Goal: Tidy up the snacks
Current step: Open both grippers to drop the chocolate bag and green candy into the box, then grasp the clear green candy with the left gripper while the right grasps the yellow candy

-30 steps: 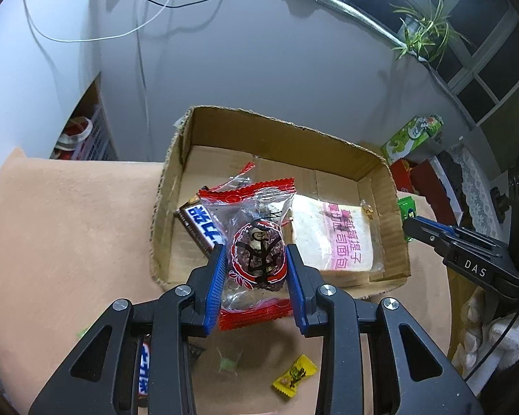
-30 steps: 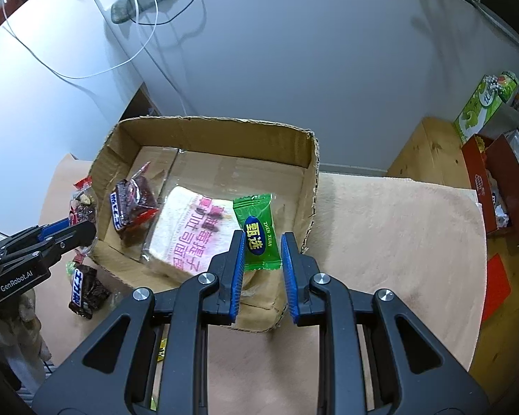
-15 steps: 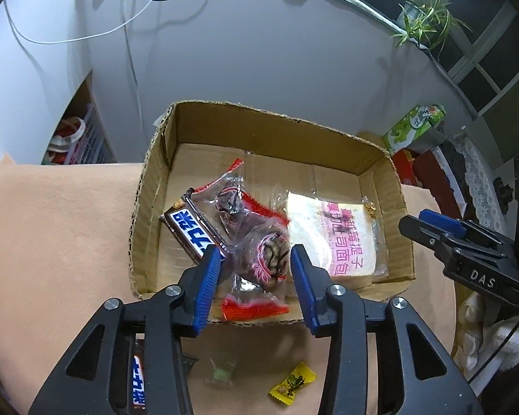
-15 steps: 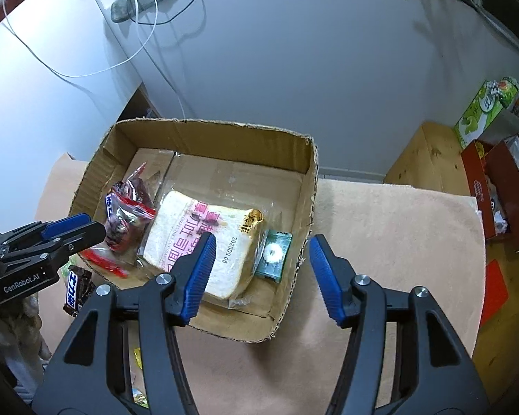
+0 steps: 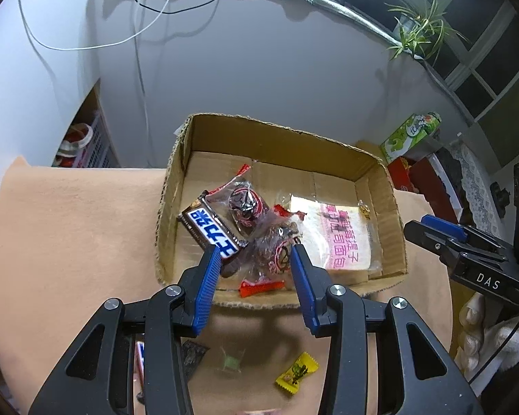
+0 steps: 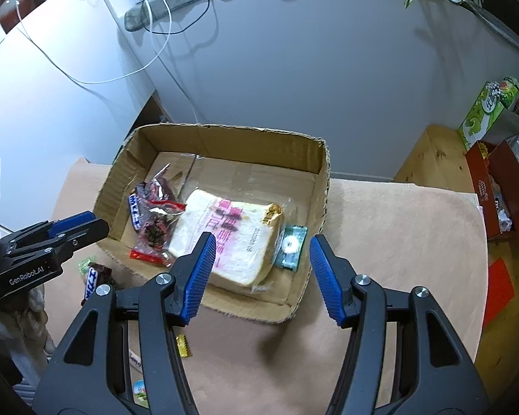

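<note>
- Left hand-held gripper [image 5: 256, 269]: released, jaws apart after widening a little within the last second; nothing pressed between the pads.
- Red-edged clear snack packet [image 5: 273, 259]: lies ahead of the left hand-held gripper's tips, inside the cardboard box [image 5: 276, 138], its red end resting over the near wall; contents dark, print hard to read.
- Second clear packet [image 5: 244, 204]: farther in, beyond the first; partly crumpled.
- Chocolate bar [image 5: 209, 230]: blue-and-white label, just ahead-left of the left fingertip; its near end is hidden behind the blue pad.
- Right hand-held gripper [image 6: 259, 259]: released, jaws wide, having parted within the last second; empty.
- Bagged bread slice [image 6: 231, 238]: in the box straight ahead of the right hand-held gripper, near edge cut by the left pad.
- Green candy [image 6: 290, 247]: in the box, between bread and right wall; lettering blurred.
- Surface [image 5: 69, 242]: tan cloth.
- Loose items below the left hand-held gripper: yellow candy [image 5: 297, 373], a small green wrapper [image 5: 230, 363] blurred, another bar [image 5: 140, 356] mostly hidden by the frame.
</note>
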Available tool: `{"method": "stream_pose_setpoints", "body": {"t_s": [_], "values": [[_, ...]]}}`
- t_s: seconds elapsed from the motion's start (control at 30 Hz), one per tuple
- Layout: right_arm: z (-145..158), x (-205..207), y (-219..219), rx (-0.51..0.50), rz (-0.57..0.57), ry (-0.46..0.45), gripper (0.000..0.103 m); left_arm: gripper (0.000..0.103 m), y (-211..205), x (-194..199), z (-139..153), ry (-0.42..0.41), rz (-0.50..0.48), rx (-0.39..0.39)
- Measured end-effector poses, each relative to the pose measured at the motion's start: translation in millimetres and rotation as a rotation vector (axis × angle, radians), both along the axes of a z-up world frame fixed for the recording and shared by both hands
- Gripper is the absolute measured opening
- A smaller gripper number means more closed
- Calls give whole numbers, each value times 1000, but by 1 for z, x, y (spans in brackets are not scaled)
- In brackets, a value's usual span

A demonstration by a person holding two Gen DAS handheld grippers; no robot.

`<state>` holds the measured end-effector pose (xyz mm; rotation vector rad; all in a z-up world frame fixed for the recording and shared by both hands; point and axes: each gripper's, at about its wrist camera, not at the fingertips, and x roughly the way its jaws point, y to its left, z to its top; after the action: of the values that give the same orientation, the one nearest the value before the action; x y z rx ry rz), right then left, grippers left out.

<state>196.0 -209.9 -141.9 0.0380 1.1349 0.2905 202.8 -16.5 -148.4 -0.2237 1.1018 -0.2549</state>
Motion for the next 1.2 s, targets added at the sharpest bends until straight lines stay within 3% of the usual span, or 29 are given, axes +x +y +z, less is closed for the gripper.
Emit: {"method": "stream_pose_setpoints", "body": {"t_s": [0.4, 0.63, 0.9, 1.0, 1.2], "values": [[-1, -48, 12, 44, 43, 17, 59, 41, 19, -42, -5, 26, 15, -17], [-24, -79, 31, 55, 103, 76, 59, 40, 23, -69, -18, 49, -1, -18], [-56, -108, 61, 50, 210, 139, 59, 31, 10, -85, -37, 68, -65, -9], [-70, -114, 75, 13, 272, 160, 68, 30, 5, -87, -44, 77, -87, 1], [-85, -115, 88, -27, 323, 161, 69, 30, -3, -87, -57, 82, -131, 47]]}}
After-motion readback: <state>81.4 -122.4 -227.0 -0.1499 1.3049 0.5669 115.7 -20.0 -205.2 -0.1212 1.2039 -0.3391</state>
